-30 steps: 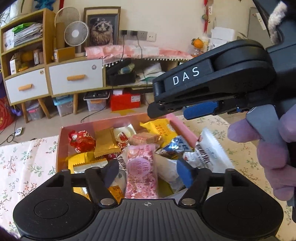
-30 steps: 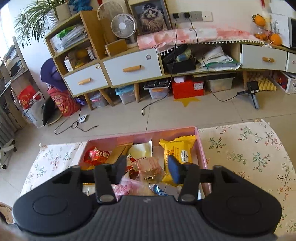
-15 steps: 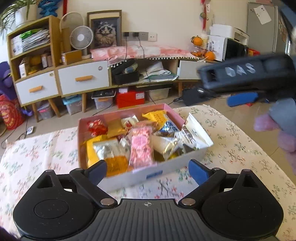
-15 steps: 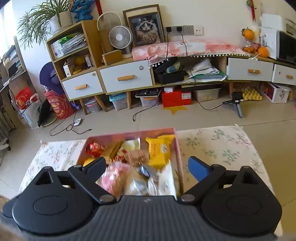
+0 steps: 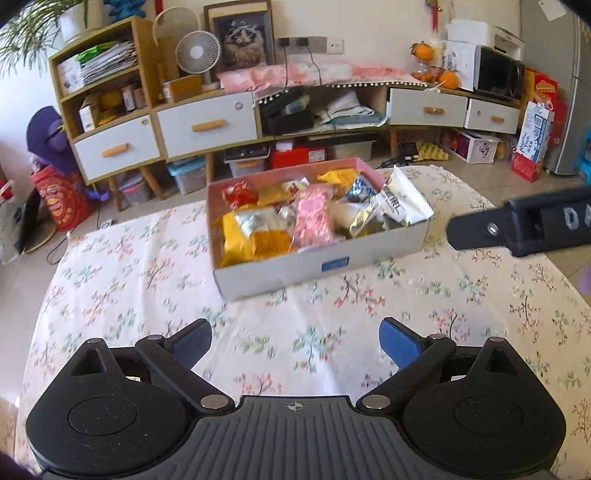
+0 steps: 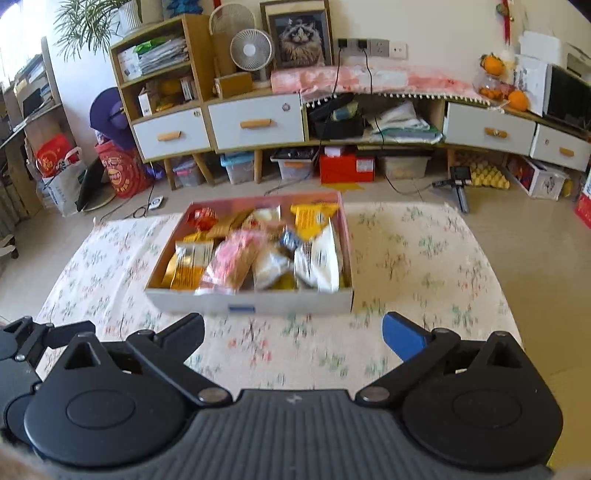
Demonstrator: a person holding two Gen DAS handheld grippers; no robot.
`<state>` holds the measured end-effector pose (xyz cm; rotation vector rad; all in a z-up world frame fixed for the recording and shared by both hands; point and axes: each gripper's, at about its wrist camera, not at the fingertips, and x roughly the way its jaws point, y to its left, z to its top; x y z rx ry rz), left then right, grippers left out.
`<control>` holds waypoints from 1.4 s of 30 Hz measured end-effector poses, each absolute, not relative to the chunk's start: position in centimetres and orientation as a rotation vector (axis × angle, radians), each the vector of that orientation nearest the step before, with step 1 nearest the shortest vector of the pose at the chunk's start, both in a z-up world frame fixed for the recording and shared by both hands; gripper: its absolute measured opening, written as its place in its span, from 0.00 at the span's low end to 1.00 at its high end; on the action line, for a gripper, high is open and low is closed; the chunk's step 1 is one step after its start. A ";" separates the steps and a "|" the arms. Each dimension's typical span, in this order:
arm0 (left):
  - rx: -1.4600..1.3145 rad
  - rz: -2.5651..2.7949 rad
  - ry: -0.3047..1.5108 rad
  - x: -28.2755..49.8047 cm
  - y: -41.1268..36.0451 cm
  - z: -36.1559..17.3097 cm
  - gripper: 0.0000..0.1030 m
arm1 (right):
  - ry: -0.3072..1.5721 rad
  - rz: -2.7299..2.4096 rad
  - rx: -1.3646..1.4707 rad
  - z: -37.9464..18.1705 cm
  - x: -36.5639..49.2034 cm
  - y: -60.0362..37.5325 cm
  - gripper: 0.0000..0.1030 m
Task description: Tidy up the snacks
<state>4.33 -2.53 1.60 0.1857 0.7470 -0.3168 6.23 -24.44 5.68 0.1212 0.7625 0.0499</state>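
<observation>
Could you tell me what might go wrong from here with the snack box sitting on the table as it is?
The white packet overhangs the far right corner of the box, so a nudge could tip it onto the tablecloth. The snacks are piled loosely above the rim, so one could slip out. The right gripper is opening and holds nothing; the box sits just ahead of its fingers, which might bump it.

Both views are evenly lit by soft daylight, which seems to enter from the far left, where the wall beside the plant [image 6: 92,26] is washed out. Only faint shadows are cast beside the snack box [image 5: 317,264] on the bench [image 5: 129,288]. Strong fisheye bending is seen at the edges, where the cabinet [image 6: 255,118] curves. The right wrist view is smeared by motion blur, so the cloth's print and the wrappers' lettering cannot be read. The left wrist view is sharper.
</observation>
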 end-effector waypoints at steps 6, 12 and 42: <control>0.158 -0.259 0.771 3.3 -0.9 0.9 0.96 | 0.760 0.049 0.085 4.6 4.1 -23.8 1.00; 0.109 -0.210 0.818 3.0 1.1 0.4 0.96 | 0.753 0.037 0.067 3.7 3.0 -23.5 1.00; 0.065 -0.142 0.831 1.7 0.9 1.3 0.99 | 0.746 0.035 -0.004 2.6 1.7 -21.5 1.00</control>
